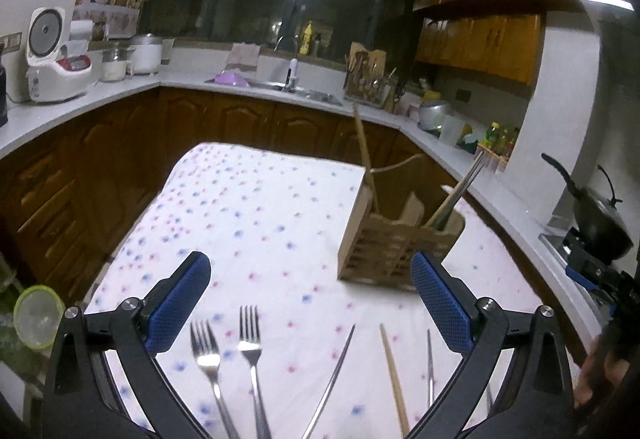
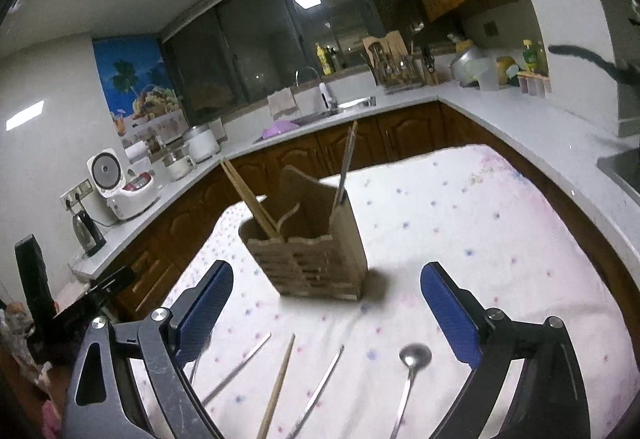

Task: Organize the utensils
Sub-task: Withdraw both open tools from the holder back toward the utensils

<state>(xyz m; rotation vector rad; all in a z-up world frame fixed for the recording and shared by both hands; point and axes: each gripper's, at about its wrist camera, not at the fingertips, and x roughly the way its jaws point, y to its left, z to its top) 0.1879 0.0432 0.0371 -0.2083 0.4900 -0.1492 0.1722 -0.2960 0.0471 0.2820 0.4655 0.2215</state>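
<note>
Kitchen, star-print tablecloth [image 1: 260, 207]: wooden utensil holder [image 2: 316, 259] upright mid-table with chopsticks inside, two forks [image 1: 228, 355], loose chopsticks [image 2: 278, 387] and spoon [image 2: 412, 371] flat near edge; left gripper [image 1: 310, 291] and right gripper [image 2: 326, 299] both spread wide, holding nothing.

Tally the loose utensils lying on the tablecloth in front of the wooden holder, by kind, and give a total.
Forks: 2
Spoons: 1
Wooden chopsticks: 1
Metal chopsticks: 2
Total: 6
</note>
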